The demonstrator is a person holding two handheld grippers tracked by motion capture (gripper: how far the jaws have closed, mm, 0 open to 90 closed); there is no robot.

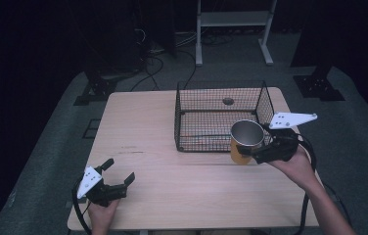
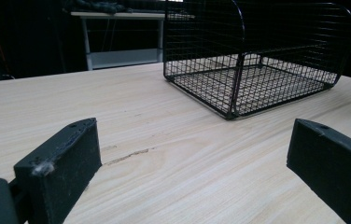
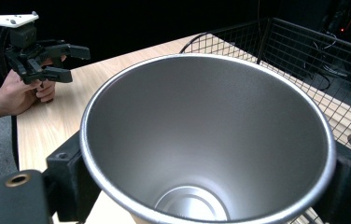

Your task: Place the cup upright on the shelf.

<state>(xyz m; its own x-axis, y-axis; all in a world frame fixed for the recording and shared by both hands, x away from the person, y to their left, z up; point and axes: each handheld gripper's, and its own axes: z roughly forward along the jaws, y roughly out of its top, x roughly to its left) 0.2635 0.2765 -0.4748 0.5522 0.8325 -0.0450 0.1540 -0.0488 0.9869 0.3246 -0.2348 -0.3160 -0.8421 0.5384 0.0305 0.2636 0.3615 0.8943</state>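
Steel cup's (image 3: 206,140) orange outside (image 1: 236,149), high view alone

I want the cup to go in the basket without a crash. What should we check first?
1. Right gripper shut on the cup: ok; a black finger sits on each side of it in the right gripper view.
2. Cup upright with its mouth up: ok.
3. Cup empty: ok, bare metal bottom.
4. Wire basket has room: ok, nothing inside; a dark round spot shows at its floor.
5. Cup lifted higher than the basket's near wall: cannot tell.
6. Left gripper out of the way: ok, open near the table's front left corner, apart from the basket.
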